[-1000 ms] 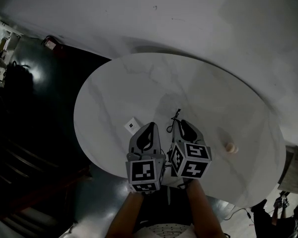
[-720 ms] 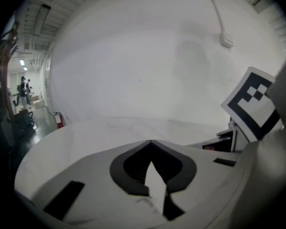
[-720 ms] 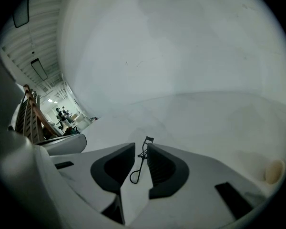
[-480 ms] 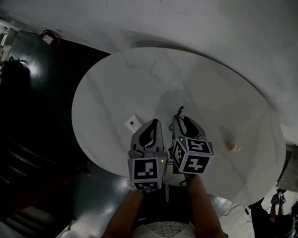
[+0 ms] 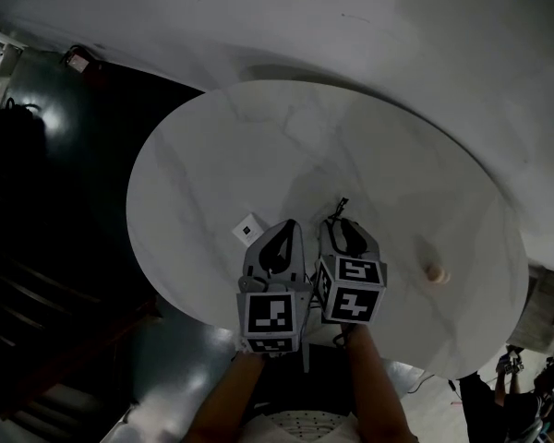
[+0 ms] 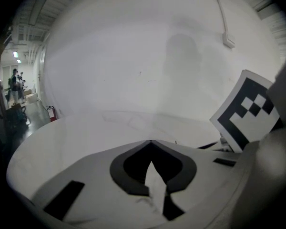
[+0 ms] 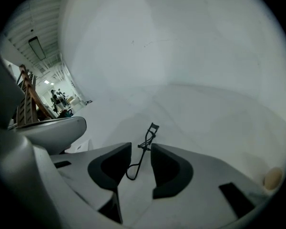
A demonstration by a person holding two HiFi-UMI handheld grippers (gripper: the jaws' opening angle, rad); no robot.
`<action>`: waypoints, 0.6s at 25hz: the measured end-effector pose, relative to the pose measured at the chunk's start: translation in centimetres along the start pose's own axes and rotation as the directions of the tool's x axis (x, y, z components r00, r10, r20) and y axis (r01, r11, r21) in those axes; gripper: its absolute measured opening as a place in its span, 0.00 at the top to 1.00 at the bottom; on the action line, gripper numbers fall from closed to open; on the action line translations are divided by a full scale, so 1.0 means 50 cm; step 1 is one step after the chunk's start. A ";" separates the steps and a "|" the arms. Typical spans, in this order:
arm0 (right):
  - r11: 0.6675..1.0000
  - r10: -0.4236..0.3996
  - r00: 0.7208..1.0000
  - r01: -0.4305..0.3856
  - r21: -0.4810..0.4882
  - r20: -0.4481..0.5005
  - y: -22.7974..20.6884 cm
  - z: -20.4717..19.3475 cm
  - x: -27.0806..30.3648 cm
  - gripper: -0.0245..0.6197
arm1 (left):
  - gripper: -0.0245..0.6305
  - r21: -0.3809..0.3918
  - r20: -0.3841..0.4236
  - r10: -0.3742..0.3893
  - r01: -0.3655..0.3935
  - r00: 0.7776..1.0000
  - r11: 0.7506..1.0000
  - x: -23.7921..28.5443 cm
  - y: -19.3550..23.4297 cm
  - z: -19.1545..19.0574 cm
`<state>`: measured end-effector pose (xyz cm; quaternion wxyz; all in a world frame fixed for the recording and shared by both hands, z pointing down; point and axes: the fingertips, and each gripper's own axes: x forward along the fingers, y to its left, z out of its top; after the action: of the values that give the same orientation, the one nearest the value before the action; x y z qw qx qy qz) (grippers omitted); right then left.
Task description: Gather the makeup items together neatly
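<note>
Just left of your left claw [image 5: 282, 226], a small white square packet [image 5: 248, 232] lies on the round marble table [image 5: 212, 155]. That claw is closed tip to tip and has nothing in it. Your right claw [image 7: 141, 146] has just been opening. The black eyelash curler [image 7: 149, 130] lies on the table between its parted jaws, ungripped. Well off to its right sits a small beige round item [image 5: 433, 273].

Open table [image 5: 258, 146] stretching ahead of the right gripper [image 5: 340, 231], curler [image 7: 142, 151] lying in the gap of its jaws, which have just been opening, left gripper [image 5: 283, 227] close on its left, white square [image 5: 247, 232] just beyond that, small round item [image 5: 433, 273] well to its right, wall [image 5: 397, 44] past the table's far edge
</note>
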<state>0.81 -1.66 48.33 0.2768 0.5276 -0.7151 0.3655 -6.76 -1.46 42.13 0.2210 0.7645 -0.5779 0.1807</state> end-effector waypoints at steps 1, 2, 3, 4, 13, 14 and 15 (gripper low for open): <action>1.000 0.001 1.000 -0.001 0.006 -0.005 -0.001 -0.002 0.002 0.73 | 0.90 -0.002 -0.002 -0.003 0.003 1.000 1.000 0.002 0.001 0.000; 1.000 0.006 1.000 -0.006 0.014 -0.010 0.000 -0.005 0.005 0.73 | 0.90 -0.005 -0.003 -0.006 0.006 1.000 1.000 0.003 0.002 -0.001; 1.000 0.010 1.000 -0.010 0.021 -0.015 0.000 -0.008 0.007 0.73 | 0.90 -0.007 -0.004 -0.009 0.009 1.000 1.000 0.004 0.003 -0.001; 1.000 0.012 1.000 -0.011 0.026 -0.018 0.000 -0.010 0.010 0.73 | 0.90 -0.008 -0.004 -0.012 0.012 1.000 1.000 0.006 0.004 -0.002; 0.998 -0.056 0.998 0.056 -0.005 -0.025 0.000 -0.015 0.011 0.82 | 0.90 -0.021 -0.018 -0.018 0.018 1.000 1.000 0.011 0.024 -0.015; 0.998 -0.057 0.998 0.057 -0.002 -0.024 0.002 -0.015 0.011 0.82 | 0.90 -0.023 -0.019 -0.018 0.017 1.000 1.000 0.011 0.026 -0.016; 0.999 -0.054 0.998 0.054 0.004 -0.025 0.004 -0.016 0.011 0.82 | 0.90 -0.025 -0.019 -0.017 0.016 1.000 1.000 0.010 0.029 -0.017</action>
<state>0.46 -1.27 49.21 0.2940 0.5428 -0.6964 0.3661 -8.01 -1.76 43.29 0.2374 0.7647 -0.5716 0.1791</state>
